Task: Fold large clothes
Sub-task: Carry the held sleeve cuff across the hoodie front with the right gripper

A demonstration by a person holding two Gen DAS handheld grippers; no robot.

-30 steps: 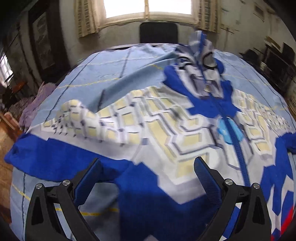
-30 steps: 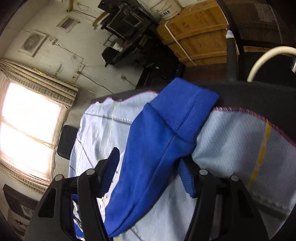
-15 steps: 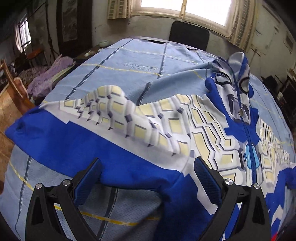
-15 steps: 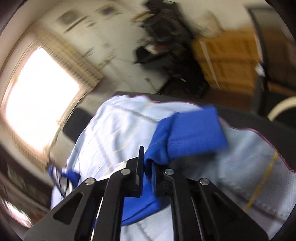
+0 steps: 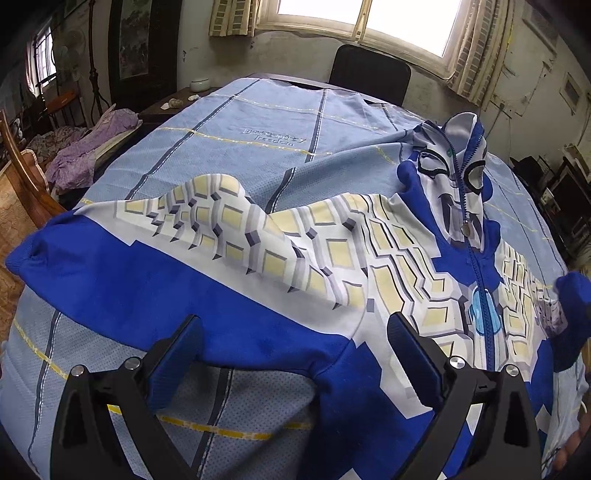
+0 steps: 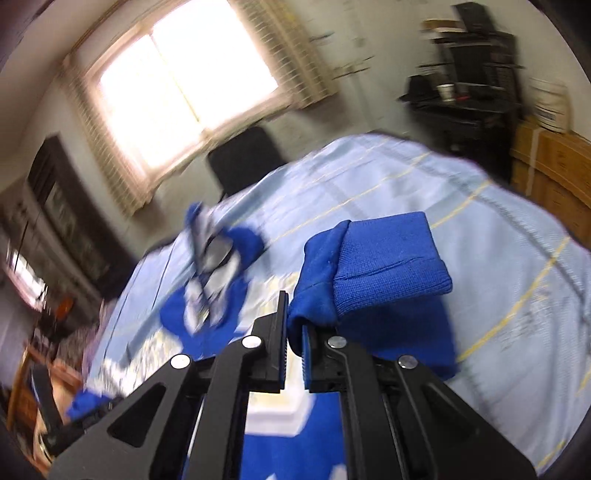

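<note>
Right sleeve lifted for the first fold

Left view: the left claw (image 5: 293, 356) hangs spread wide and empty just above the jacket (image 5: 332, 266), which lies flat on the blue tabletop cloth (image 5: 258, 122), its left sleeve (image 5: 110, 273) stretched out ahead. Right view: the right claw (image 6: 294, 349), open a second ago, has clenched on the blue cuff (image 6: 384, 266) and raised it over the jacket's chest, so the fold has probably begun.

Counted across both wrist views

One zip-up jacket (image 5: 332, 266) with two sleeves, one light-blue bedsheet (image 5: 258, 122), one black chair (image 5: 369, 77), one window (image 5: 362, 18), one white bowl (image 5: 199, 84), one heap of purple cloth (image 5: 85, 147); two grippers, left gripper (image 5: 295, 354) and right gripper (image 6: 294, 332)
</note>
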